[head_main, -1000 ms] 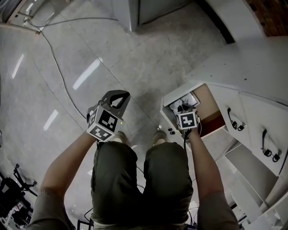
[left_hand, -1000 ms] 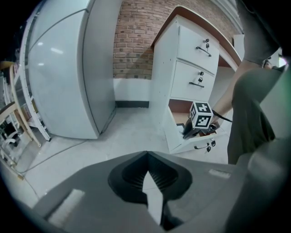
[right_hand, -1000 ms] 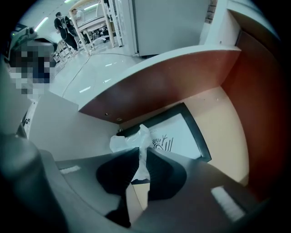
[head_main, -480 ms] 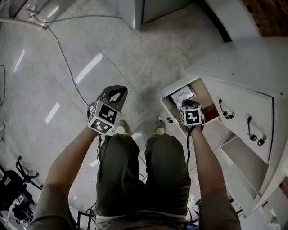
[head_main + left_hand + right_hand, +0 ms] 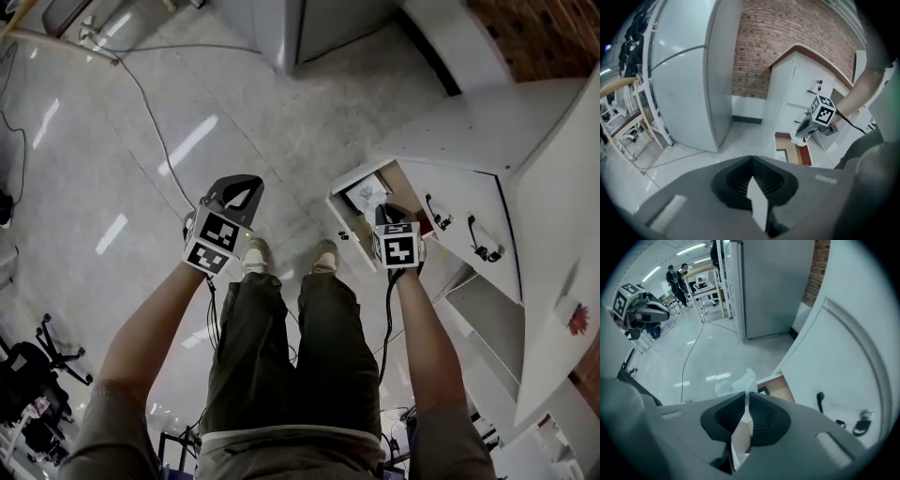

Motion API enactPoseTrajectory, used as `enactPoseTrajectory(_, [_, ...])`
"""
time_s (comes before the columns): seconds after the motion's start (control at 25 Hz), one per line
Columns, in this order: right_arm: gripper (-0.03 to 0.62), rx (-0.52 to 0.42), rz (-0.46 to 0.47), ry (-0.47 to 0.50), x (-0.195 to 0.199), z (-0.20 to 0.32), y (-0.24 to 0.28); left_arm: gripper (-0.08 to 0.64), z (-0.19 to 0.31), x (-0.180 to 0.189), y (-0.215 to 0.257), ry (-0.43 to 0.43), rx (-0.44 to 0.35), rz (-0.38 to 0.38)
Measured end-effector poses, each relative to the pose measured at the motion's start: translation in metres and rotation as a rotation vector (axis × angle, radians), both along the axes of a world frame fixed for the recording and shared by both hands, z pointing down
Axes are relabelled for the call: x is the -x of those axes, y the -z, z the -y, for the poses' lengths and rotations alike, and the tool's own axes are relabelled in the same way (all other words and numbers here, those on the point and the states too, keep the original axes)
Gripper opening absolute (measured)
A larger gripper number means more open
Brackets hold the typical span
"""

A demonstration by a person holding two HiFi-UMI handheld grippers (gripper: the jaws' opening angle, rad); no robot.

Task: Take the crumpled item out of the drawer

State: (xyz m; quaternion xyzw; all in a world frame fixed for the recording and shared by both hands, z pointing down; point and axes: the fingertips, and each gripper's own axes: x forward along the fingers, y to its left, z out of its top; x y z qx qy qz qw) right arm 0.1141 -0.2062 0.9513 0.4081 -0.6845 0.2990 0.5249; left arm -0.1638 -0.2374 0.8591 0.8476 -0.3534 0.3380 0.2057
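With jaws just closed on the crumpled item (image 5: 736,383), my right hand-held gripper (image 5: 745,401) seems to have it clear of the centre-right drawer (image 5: 345,220); my left hand-held gripper (image 5: 752,164) is pinched together, empty.

place: lab-like workroom | cues: brick wall (image 5: 759,47), polished floor (image 5: 112,178), ceiling strip light (image 5: 691,249), white cabinet (image 5: 487,122)

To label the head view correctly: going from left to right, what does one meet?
Grey left hand-held gripper with marker cube, two pale shoes, open white drawer, two black curved cabinet handles.
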Motion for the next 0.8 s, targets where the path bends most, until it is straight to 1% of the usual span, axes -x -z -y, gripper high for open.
enactPoseTrajectory(0.08, [0.055, -0.024, 0.020, 0.001, 0.004, 0.004, 0.027, 0.000, -0.002, -0.002, 0.025, 0.003, -0.010, -0.005])
enactPoseTrajectory(0.16, [0.055, -0.049, 0.037, 0.000, 0.009, 0.006, 0.056, 0.000, -0.007, -0.005, 0.049, -0.015, -0.022, 0.000])
enactPoseTrajectory(0.28, [0.055, -0.096, 0.024, 0.029, 0.016, 0.009, 0.100, 0.000, -0.012, -0.005, 0.082, -0.023, -0.031, 0.008])
enactPoseTrajectory(0.48, [0.055, -0.164, 0.042, 0.053, 0.031, 0.009, 0.180, 0.000, -0.017, -0.002, 0.143, 0.033, -0.037, -0.017])
enactPoseTrajectory(0.68, [0.055, -0.236, 0.105, 0.047, 0.050, 0.011, 0.267, 0.000, -0.024, -0.001, 0.208, 0.075, -0.036, -0.034])
enactPoseTrajectory(0.8, [0.055, -0.282, 0.132, 0.063, 0.065, 0.016, 0.318, 0.000, -0.024, -0.003, 0.251, 0.084, -0.054, -0.054])
